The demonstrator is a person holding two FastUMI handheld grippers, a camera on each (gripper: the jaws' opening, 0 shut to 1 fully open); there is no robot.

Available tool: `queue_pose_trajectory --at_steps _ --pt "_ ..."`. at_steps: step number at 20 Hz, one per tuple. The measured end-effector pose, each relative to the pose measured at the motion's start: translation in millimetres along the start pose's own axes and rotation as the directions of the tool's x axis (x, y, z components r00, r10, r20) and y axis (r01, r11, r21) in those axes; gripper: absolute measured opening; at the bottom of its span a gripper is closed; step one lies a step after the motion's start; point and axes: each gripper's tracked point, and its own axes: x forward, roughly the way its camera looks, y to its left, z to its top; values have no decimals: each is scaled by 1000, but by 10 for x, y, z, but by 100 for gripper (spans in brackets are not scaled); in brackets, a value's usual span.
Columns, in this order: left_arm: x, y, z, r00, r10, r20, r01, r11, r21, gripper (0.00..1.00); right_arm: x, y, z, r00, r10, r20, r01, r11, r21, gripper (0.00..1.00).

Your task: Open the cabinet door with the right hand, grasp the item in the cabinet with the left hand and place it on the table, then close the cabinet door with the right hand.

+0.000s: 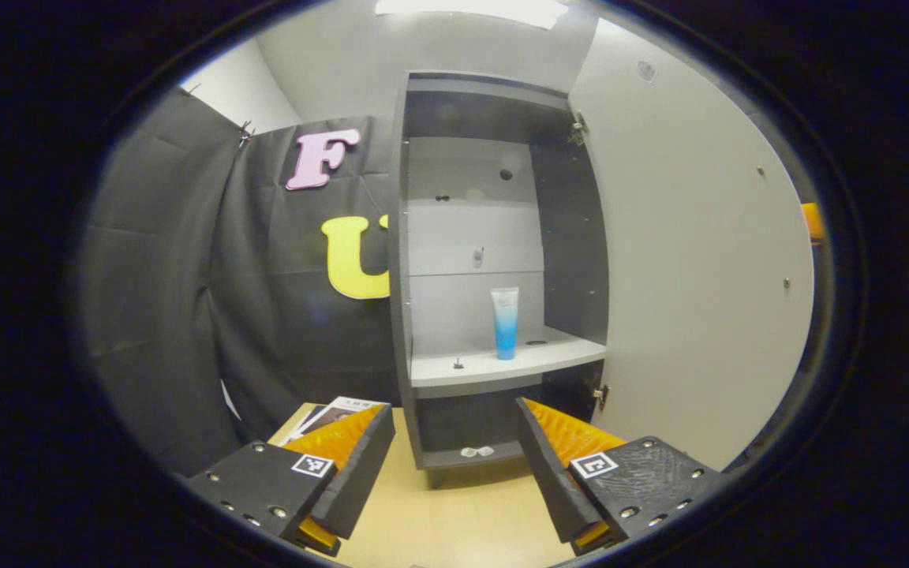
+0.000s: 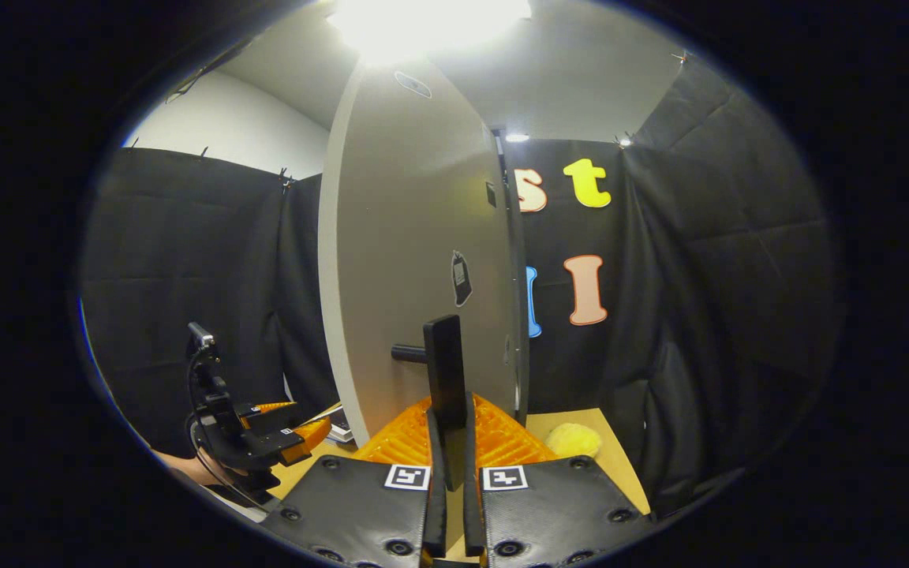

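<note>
Left gripper [image 1: 454, 442] sits low over the table [image 1: 454, 521], jaws spread wide with nothing between them. Just past its left finger, some papers [image 1: 336, 412] lie on the table edge. Ahead stands the cabinet [image 1: 403, 276], wide open, its door [image 1: 699, 260] swung off to the right. On the middle shelf [image 1: 502, 364] the tube [image 1: 505, 322] stands upright, blue at the bottom and pale at the top, well clear of the gripper. A small dark bit lies on the shelf to its left.

Over to the right gripper view: right gripper [image 2: 450, 442] is clamped on the handle [image 2: 445, 371], both fingers pressed against the dark vertical bar. The bar stands off the door's [image 2: 415, 237] outer face on a short stub. Down to the left, the left gripper [image 2: 297, 430] shows with a hand behind it. On the table [image 2: 565, 422] right of the door, a yellow fuzzy thing [image 2: 573, 440] rests near the cloth wall.
</note>
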Motion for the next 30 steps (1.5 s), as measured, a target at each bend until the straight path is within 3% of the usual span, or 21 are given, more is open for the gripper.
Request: queue_pose_trajectory --at_steps 7,9,12,17,21,22,26,30 --pt "173 -312 14 1000 24 -7 -24 999 -28 93 16 -374 34 995 -99 28 96 991 92 7" --pt "216 -392 47 1000 20 -1 -20 999 -26 92 9 -334 31 998 -64 20 62 993 104 4" --pt "255 -480 41 1000 19 -19 -19 1000 -11 93 -20 -276 31 1000 -17 7 17 996 89 9" --pt "266 -495 40 999 -32 -33 31 999 -21 93 -95 -300 -59 998 -42 -46 47 993 107 8" --pt "301 -367 1 997 -71 -27 70 997 -17 92 -265 -375 -150 989 -114 -99 124 988 96 7" --pt "310 -283 28 998 -65 -8 65 998 -26 92 -335 -354 -156 987 -115 -114 127 987 100 3" --pt "487 -176 86 996 -88 25 91 990 -108 93 -468 -516 -111 973 -197 -118 200 980 11 0" --pt "818 55 287 997 -48 56 55 990 -131 93 -511 -606 -48 959 -265 -98 270 962 47 0"
